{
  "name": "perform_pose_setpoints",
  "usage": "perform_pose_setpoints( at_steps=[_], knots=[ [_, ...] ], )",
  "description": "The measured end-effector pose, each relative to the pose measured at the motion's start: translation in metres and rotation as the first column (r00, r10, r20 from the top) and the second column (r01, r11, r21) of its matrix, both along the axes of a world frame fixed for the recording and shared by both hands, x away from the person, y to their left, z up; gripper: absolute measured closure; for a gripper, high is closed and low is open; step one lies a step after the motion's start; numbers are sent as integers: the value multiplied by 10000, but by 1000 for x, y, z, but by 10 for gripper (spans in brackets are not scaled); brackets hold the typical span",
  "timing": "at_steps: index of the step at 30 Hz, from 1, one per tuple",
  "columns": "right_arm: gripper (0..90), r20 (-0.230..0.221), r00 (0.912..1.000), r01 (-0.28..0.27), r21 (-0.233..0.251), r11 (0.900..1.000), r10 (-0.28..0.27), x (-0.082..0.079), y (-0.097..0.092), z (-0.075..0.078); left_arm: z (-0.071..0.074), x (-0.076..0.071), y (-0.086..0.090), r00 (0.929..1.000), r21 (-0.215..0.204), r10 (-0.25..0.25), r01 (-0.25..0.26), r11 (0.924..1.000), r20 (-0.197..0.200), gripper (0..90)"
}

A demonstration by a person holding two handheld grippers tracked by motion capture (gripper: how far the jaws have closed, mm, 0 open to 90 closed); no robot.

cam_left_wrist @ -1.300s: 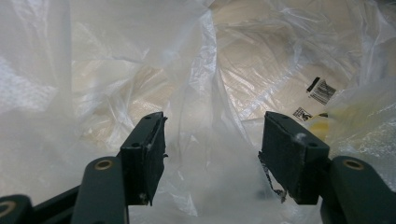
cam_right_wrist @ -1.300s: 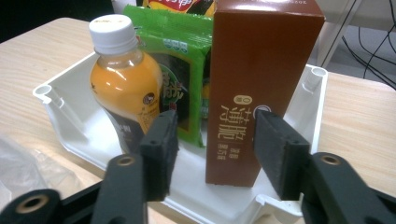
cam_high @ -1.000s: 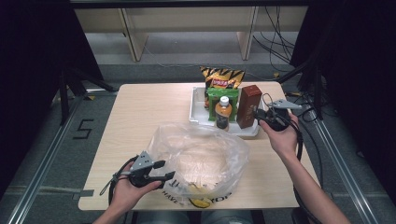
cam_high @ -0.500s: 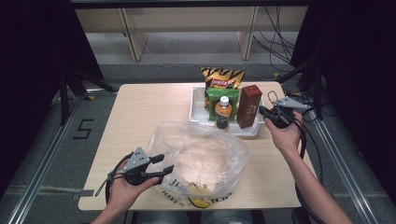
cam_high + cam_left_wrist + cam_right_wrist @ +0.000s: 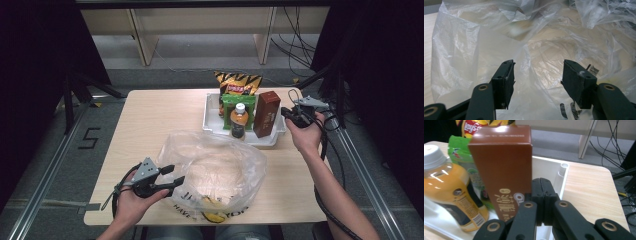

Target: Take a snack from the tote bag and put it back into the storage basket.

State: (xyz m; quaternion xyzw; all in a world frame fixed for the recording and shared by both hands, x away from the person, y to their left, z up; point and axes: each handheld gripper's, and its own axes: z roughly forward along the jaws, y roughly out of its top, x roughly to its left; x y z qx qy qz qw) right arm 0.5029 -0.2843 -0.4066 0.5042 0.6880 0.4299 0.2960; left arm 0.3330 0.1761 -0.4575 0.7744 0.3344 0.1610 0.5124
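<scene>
One brown box point(image 5: 265, 113), one bottle point(image 5: 239, 120)

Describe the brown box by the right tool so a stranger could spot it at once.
Find the white tray at the table's far right side. The brown box stands upright at its right end, beside the orange bottle. It is the tallest plain carton, dark brown.

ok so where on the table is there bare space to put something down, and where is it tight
The widest bare stretch of the table lies left of the white tray and beyond the plastic bag. A narrower strip runs along the right edge, between bag and forearm. It is crowded in the tray: chip bag, green pack, bottle and brown box stand close together.
</scene>
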Motion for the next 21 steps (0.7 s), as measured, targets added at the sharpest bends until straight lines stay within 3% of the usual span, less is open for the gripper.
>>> perform_pose_setpoints(
  at_steps=[3, 4, 5, 7, 8, 9, 13, 15, 18, 21],
  knots=[
    [900, -158, 9996, 251, 239, 9994, -247, 2, 2, -2, -1, 0, 0, 10000, -5, 40, -40, 10000, -55, 424],
    [900, -6, 10000, 65, 98, 9999, -65, 4, 1, -3, -1, 0, 0, 10000, -9, 37, -38, 10000, -59, 424],
    [900, -219, 9995, 226, 229, 9995, -221, 4, 3, -3, -1, 0, -1, 10000, -2, 36, -36, 10000, -63, 424],
    [900, -98, 10000, -7, 48, 10000, 8, 7, 1, -3, -1, 0, -1, 10000, -60, -38, 37, 10000, -71, 424],
    [900, -220, 9996, 197, 180, 9996, -193, 6, 3, -3, -1, 1, -1, 10000, -34, -37, 37, 10000, -37, 424],
    [900, -29, 10000, -22, -31, 10000, 22, 9, 0, -4, -2, 1, 0, 10000, -20, -62, 62, 10000, -21, 424],
    [900, -105, 9998, 139, 84, 9999, -138, 10, 1, -4, -2, 1, 0, 10000, 77, -78, 78, 9999, -12, 423],
    [900, -17, 10000, -37, -72, 10000, 37, 13, -2, -4, -3, 1, -1, 9999, 22, 19, -19, 10000, -146, 423],
    [900, -44, 9999, -159, -151, 9998, 158, 15, -2, -5, -3, 2, 0, 9999, 43, -145, 145, 9999, -28, 423],
    [900, -187, 9998, -74, 19, 10000, 74, 15, 2, -6, -3, 2, 0, 9999, 54, -156, 156, 9999, -52, 423]
  ],
)
